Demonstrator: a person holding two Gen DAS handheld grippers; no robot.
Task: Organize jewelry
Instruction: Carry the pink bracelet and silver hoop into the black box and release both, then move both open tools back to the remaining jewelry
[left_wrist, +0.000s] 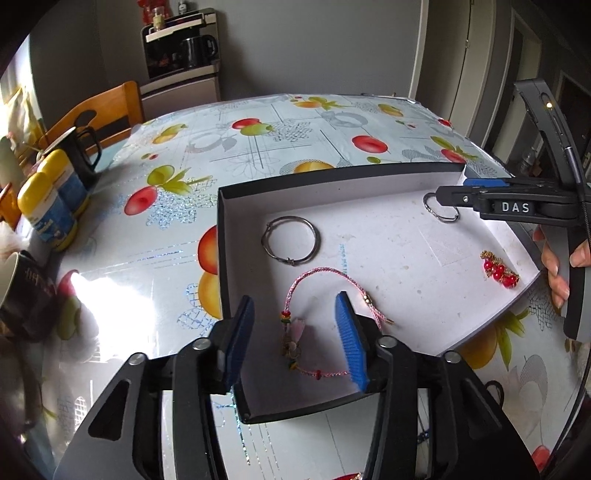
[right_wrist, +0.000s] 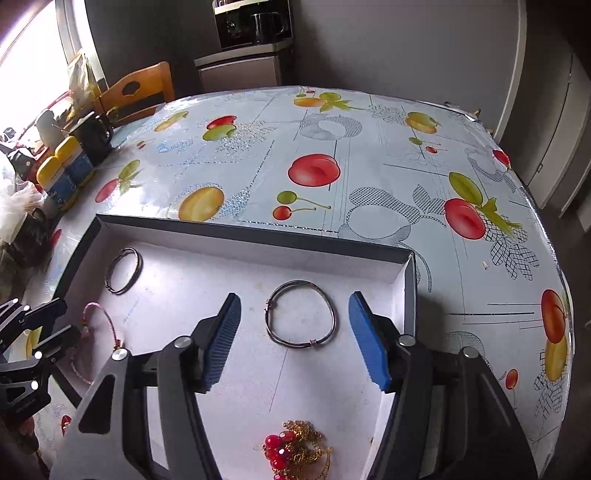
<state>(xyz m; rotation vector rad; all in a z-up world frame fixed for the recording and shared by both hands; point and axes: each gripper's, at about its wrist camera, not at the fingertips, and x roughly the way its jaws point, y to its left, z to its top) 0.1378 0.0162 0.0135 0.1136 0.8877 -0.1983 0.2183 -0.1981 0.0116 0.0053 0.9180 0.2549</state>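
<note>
A shallow black box with a white floor (left_wrist: 388, 236) (right_wrist: 221, 295) lies on the table. In it are two silver bangles (left_wrist: 290, 239) (left_wrist: 441, 209), a pink cord bracelet (left_wrist: 317, 317) and a red-bead gold piece (left_wrist: 499, 273). My left gripper (left_wrist: 295, 338) is open and empty, its fingers either side of the pink bracelet's charm end. My right gripper (right_wrist: 293, 338) is open and empty, fingers either side of the right bangle (right_wrist: 301, 319). In the right wrist view the other bangle (right_wrist: 123, 270), the pink bracelet (right_wrist: 99, 325) and the red-bead piece (right_wrist: 295, 454) also show.
The table has a fruit-print cloth (left_wrist: 258, 140). Yellow-lidded containers (left_wrist: 48, 206) and black mugs (left_wrist: 83, 151) stand at its left edge, with a wooden chair (left_wrist: 99, 114) behind. A dark mug (left_wrist: 22, 291) is near left.
</note>
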